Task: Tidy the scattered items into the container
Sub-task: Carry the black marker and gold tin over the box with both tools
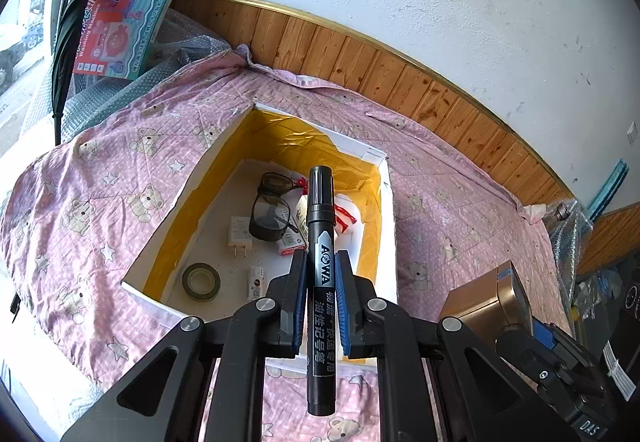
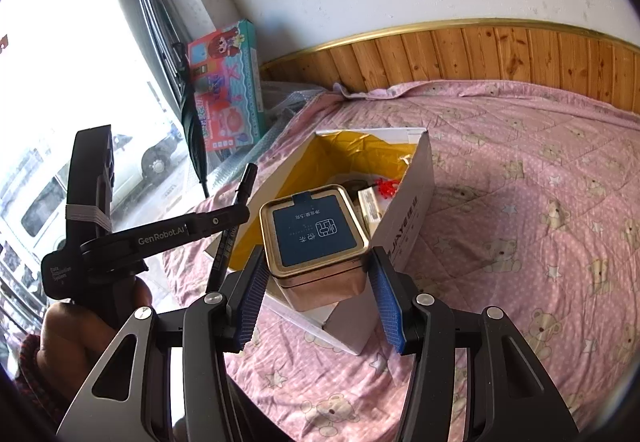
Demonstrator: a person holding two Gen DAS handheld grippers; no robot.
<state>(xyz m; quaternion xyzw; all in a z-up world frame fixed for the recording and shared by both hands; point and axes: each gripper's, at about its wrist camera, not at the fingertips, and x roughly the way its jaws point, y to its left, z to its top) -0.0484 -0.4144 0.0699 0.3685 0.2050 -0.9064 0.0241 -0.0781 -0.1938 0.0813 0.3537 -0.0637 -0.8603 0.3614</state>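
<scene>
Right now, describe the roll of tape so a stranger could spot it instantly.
On the pink bear-print quilt sits an open white cardboard box with yellow lining. On its floor, in the near corner, lies the olive-green roll of tape, flat, just beyond the white plug adapter. It is the only ring-shaped thing in the box.
</scene>
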